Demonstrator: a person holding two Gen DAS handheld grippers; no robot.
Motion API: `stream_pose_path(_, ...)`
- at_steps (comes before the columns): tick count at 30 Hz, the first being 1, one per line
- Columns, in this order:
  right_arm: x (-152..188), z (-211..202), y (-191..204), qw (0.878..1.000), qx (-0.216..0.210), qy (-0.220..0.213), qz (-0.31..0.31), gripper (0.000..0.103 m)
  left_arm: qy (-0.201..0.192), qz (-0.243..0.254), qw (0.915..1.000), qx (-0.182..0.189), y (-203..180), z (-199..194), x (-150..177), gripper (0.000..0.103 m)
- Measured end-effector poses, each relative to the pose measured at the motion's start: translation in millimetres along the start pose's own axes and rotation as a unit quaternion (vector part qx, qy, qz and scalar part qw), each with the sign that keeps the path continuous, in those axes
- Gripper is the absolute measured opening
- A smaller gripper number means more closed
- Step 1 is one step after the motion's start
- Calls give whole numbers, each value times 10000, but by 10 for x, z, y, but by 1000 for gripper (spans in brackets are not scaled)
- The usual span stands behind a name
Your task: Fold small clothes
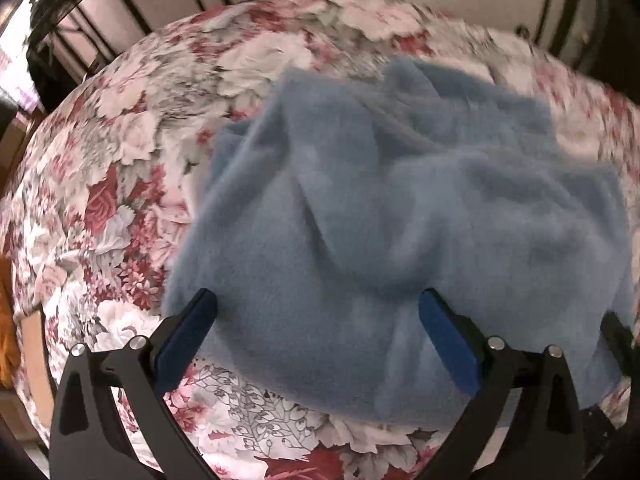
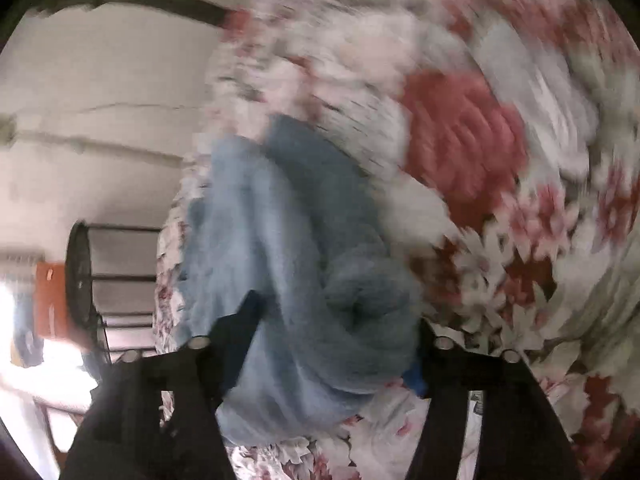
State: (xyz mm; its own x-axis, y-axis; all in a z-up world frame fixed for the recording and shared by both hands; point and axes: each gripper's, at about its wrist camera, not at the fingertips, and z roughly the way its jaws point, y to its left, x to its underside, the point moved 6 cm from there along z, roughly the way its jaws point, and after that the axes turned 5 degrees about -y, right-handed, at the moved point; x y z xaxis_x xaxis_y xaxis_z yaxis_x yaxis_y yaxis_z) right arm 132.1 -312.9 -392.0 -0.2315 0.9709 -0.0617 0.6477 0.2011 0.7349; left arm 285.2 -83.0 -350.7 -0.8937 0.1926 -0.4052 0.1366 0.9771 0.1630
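Rumpled light-blue fleecy garment (image 1: 400,208) lies on the rose-print floral tablecloth (image 1: 120,168); looks soft, light and limp, likely to sag, so best pinched at an edge or corner. Left gripper (image 1: 318,300) jaws wide apart over its near hem, not pressing. Right gripper (image 2: 336,320) straddles a bunched fold, blurred, cannot tell if clamped; no containers seen.

One blue fleece garment (image 1: 400,208) is shown on one floral bedspread (image 1: 120,168). Two grippers are counted beside the garment: left gripper (image 1: 318,312), right gripper (image 2: 340,320).
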Motion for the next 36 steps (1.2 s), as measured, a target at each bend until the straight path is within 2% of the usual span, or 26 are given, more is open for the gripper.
stream_pose_path(3,-10,-4,-55,9999,1,-62,80,59,223,89,9997,-98,18,137,95,99)
stream_pose_path(6,-37,-32,-36,9999,-10,-135,-24,36,250,83,9996,-79,40,193,87,99)
stream_pose_path(7,-26,-59,-13,9997,-5,-180,-156,33,242,102,9996,-97,40,196,88,99)
stream_pose_path(13,46,-202,313,9928,132,-380,-1130,31,260,98,9996,-84,20,139,148,99)
stream_pose_path(20,120,-318,600,9848,147,-547,-1643,28,347,-97,9992,171,161,42,50,99)
stream_pose_path(24,241,-433,819,9781,75,-620,-1986,27,232,-233,9990,291,309,-75,-26,99)
stream_pose_path(31,588,-521,1263,9564,45,-670,-2841,27,164,-395,9967,686,474,-212,-82,99)
stream_pose_path(36,864,-515,1502,9409,14,-633,-3326,27,208,-488,9951,833,531,-212,-72,99)
